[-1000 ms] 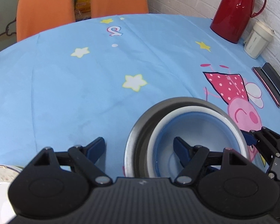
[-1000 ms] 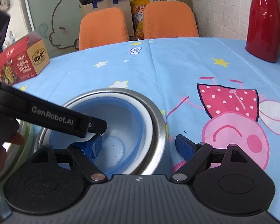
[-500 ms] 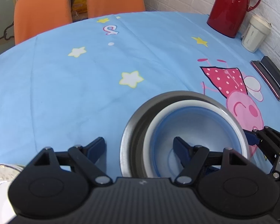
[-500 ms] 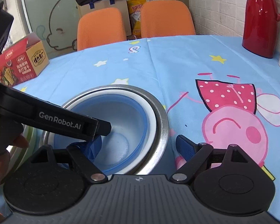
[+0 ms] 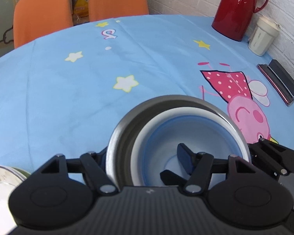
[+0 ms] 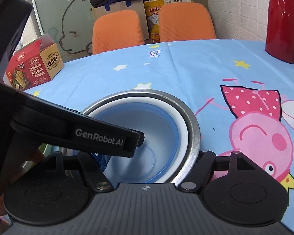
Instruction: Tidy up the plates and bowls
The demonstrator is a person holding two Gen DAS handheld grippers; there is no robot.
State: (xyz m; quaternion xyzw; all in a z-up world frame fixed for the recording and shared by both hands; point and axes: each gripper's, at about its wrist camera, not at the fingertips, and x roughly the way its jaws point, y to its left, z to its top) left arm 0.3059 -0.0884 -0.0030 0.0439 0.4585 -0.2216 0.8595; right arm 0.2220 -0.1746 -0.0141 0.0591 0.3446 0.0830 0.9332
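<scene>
Nested bowls on the blue tablecloth (image 5: 68, 98), seen from both of my wrist cameras. A steel bowl (image 5: 119, 141) stands on the cloth near my edge of the table; a white bowl (image 5: 139, 143) sits inside it, and a blue bowl (image 5: 196, 135) sits inside the white one.

My left gripper (image 5: 145, 156) straddles the near-left wall of the stack: one finger lies outside the steel bowl, the other (image 5: 184, 156) reaches down inside the blue bowl. Its jaws have just been closing with the three walls between them; whether the pads press firmly on the walls I cannot tell, since the outer finger is hidden behind the steel rim.

My right gripper (image 6: 152, 156) straddles the opposite side of the same stack: its left finger (image 6: 102, 158) is inside the blue bowl, its right finger sits just outside the steel rim. Its jaws have closed and clamp the nested walls. In the right wrist view the body of my left gripper crosses the frame above the bowls, with fingers of the holding hand (image 6: 27, 162) visible at the left edge.

Surroundings: a stack of plates (image 5: 2, 184) lies just beside the bowls at lower left; a red thermos (image 5: 237, 9) and a cream cup (image 5: 263, 36) stand well apart at the wall; a red snack box (image 6: 33, 62) rests on the far-left part of the cloth; two orange chairs (image 6: 117, 31) stand behind the table.
</scene>
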